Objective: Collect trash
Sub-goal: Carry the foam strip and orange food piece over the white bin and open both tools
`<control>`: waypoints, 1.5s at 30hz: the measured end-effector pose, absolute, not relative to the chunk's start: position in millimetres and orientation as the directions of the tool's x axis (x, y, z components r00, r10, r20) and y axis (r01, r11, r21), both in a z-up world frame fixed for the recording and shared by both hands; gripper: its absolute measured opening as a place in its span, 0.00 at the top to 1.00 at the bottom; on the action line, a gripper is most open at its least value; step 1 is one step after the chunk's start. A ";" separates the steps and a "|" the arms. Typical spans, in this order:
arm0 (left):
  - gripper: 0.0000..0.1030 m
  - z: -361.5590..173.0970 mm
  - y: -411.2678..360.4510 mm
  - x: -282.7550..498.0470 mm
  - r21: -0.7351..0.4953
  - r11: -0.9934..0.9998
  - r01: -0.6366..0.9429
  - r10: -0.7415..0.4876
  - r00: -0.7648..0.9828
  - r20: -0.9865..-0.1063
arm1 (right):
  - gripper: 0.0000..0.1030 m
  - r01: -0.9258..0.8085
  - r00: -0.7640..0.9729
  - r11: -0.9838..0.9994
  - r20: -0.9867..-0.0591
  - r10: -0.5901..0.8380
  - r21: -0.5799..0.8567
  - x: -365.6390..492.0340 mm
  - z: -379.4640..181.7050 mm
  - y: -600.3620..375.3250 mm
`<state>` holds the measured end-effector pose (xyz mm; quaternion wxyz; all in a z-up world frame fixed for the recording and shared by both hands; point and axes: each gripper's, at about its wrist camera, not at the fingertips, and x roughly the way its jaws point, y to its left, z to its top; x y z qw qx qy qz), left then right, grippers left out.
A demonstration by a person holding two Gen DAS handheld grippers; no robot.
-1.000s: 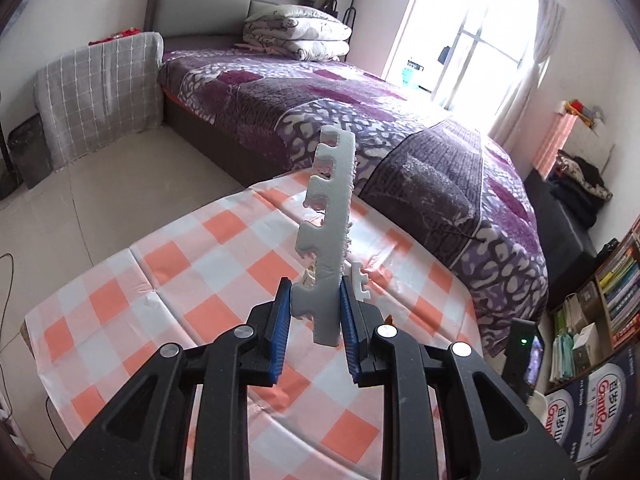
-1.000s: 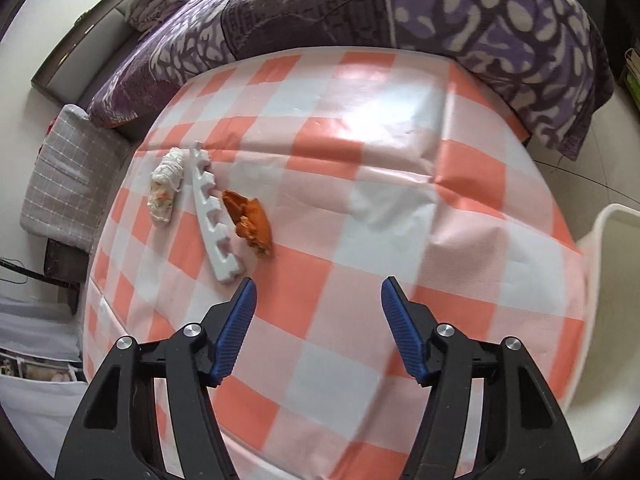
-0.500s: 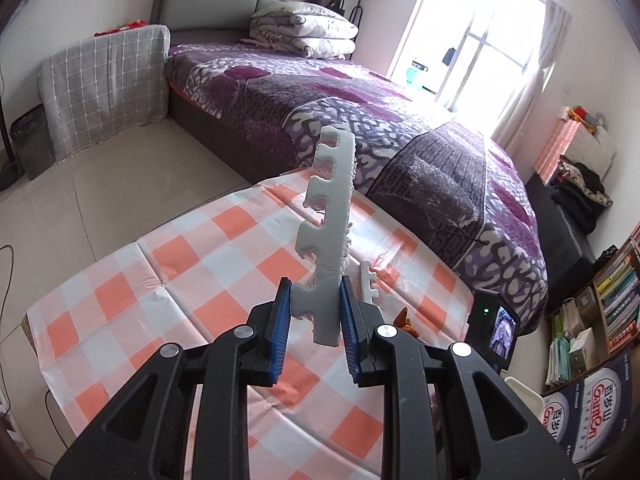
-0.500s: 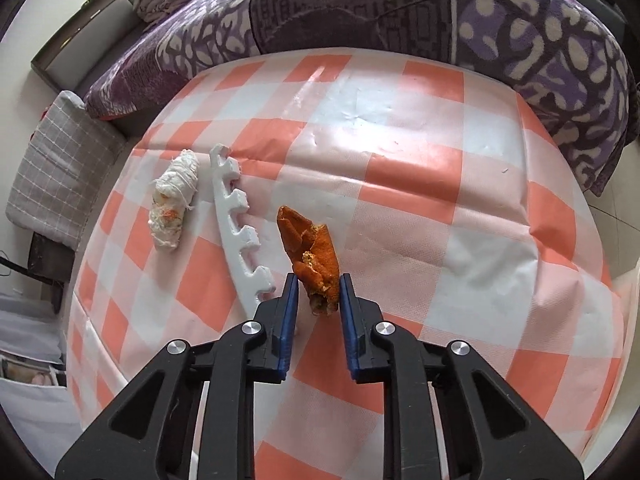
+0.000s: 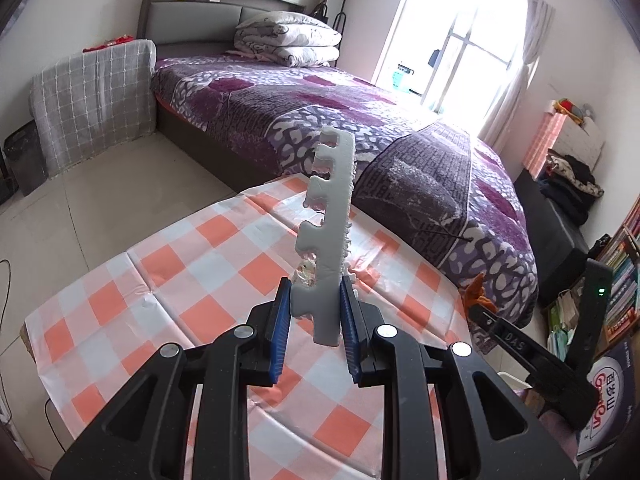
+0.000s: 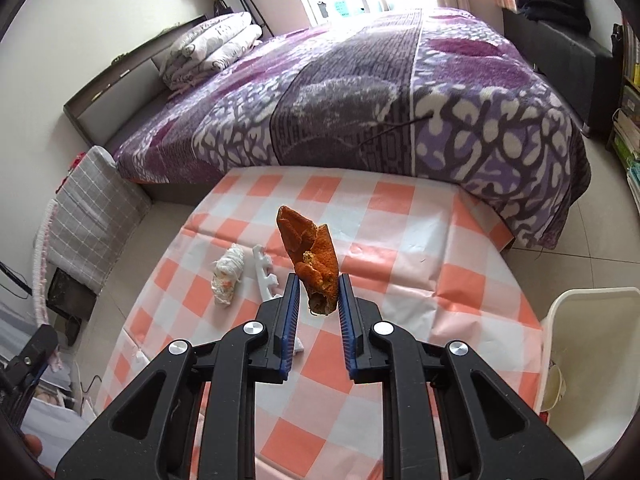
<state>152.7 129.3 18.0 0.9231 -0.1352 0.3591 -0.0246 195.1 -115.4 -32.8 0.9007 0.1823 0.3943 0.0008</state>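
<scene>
My left gripper (image 5: 314, 312) is shut on a white notched foam strip (image 5: 328, 224) and holds it upright above the checked tablecloth (image 5: 200, 280). My right gripper (image 6: 318, 304) is shut on an orange peel (image 6: 310, 256) and holds it lifted above the table; it shows at the right of the left wrist view (image 5: 476, 292). On the cloth lie a crumpled white tissue wad (image 6: 228, 276) and a second white notched foam strip (image 6: 266, 276), left of the right gripper.
A white bin (image 6: 588, 360) stands at the table's right edge. A bed with a purple cover (image 6: 380, 92) lies just beyond the table. A grey checked chair (image 5: 96, 96) stands at the left. Shelves with books (image 5: 624, 272) are at the right.
My right gripper closed on the orange peel and lifted it off the cloth. My left gripper kept hold of the foam strip and rose a little.
</scene>
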 end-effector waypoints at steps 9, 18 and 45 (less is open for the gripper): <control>0.77 13.8 92.6 147.4 -0.214 0.977 0.020 -0.160 0.730 -0.665 | 0.82 0.168 0.729 0.933 -0.678 0.101 0.319 144.5 -15.9 -147.7; 0.77 0.7 54.8 144.6 -0.175 0.980 0.091 -0.189 0.699 -0.689 | 0.82 0.238 0.718 0.921 -0.695 0.048 0.309 117.3 -36.6 -189.6; 0.77 -14.7 -101.6 112.9 -0.111 0.915 0.388 -0.347 0.615 -0.708 | 0.82 0.502 0.647 0.808 -0.754 -0.114 0.308 58.6 -26.4 -326.8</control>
